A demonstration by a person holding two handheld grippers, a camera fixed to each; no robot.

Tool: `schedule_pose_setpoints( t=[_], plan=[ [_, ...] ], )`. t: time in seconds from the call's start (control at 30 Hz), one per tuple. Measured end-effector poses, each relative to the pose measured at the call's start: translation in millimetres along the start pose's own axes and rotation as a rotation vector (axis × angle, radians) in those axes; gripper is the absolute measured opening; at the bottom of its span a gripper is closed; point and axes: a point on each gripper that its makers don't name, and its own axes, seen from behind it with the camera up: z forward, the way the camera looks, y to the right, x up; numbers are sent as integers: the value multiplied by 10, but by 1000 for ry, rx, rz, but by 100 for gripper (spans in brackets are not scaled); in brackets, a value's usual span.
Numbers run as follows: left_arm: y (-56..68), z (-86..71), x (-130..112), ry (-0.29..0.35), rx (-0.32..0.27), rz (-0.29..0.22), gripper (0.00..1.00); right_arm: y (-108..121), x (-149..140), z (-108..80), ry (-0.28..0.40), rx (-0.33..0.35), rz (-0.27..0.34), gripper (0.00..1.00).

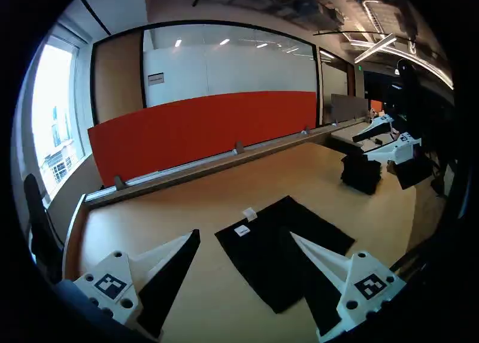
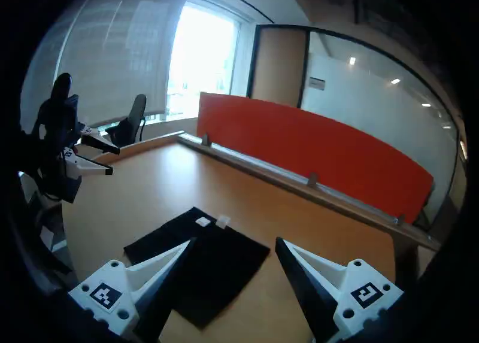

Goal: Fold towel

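On the wooden desk (image 1: 239, 181) the black towel (image 1: 281, 247) lies flat in a rough rectangle, with a small white tag (image 1: 242, 230) near its far edge. The left tool (image 1: 244, 234) hangs just above it, fingers spread wide and gripping nothing. The right tool (image 2: 235, 241) is released too, hovering over the towel from the other side. A red divider (image 1: 203, 127) runs along the back of the desk, and a dark pile (image 1: 361, 172) sits well apart from the towel
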Motion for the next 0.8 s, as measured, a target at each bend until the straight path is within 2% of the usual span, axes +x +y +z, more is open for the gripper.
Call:
schedule_pose_setpoints(
  t=[0.57, 0.8],
  plan=[
    [291, 205, -551, -87, -69, 10, 100, -223, -719, 212, -106, 44, -4, 100],
    [374, 292, -810, -126, -86, 20, 100, -297, -1025, 312, -148, 62, -4, 100]
  ],
)
